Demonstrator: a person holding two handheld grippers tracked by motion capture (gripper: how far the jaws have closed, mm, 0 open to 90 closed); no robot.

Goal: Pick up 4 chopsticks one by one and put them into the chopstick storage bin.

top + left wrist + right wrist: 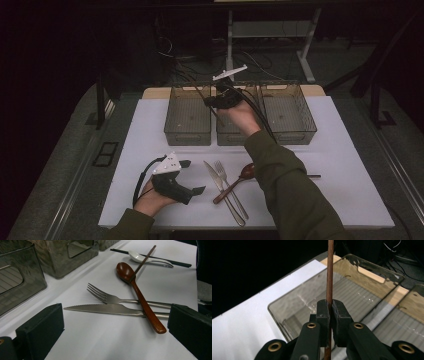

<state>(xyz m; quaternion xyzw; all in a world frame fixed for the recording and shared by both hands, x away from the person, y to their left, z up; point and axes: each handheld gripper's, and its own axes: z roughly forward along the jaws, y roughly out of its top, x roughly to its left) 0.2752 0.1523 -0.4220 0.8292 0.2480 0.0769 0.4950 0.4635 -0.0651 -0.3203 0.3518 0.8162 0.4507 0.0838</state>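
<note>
My right gripper (216, 101) (330, 308) is raised over the row of bins, shut on a thin brown chopstick (329, 270) that stands upright between its pads. Below it lies the leftmost smoky bin (294, 307) (189, 116). Near the table's front left, my left gripper (194, 176) (116, 320) rests with its jaws wide open and nothing between them. Just ahead of it lie a knife (107, 309) (222, 190), a fork (110, 299) (226, 180) and a brown wooden spoon (140, 297) (241, 176) laid across both.
Three smoky plastic bins stand side by side at the back, the middle one (229, 134) and the right one (288, 114) beside the first. A white spoon (140, 257), a black chopstick (175, 263) and a second brown chopstick (146, 256) lie beyond the cutlery on the white mat (150, 150).
</note>
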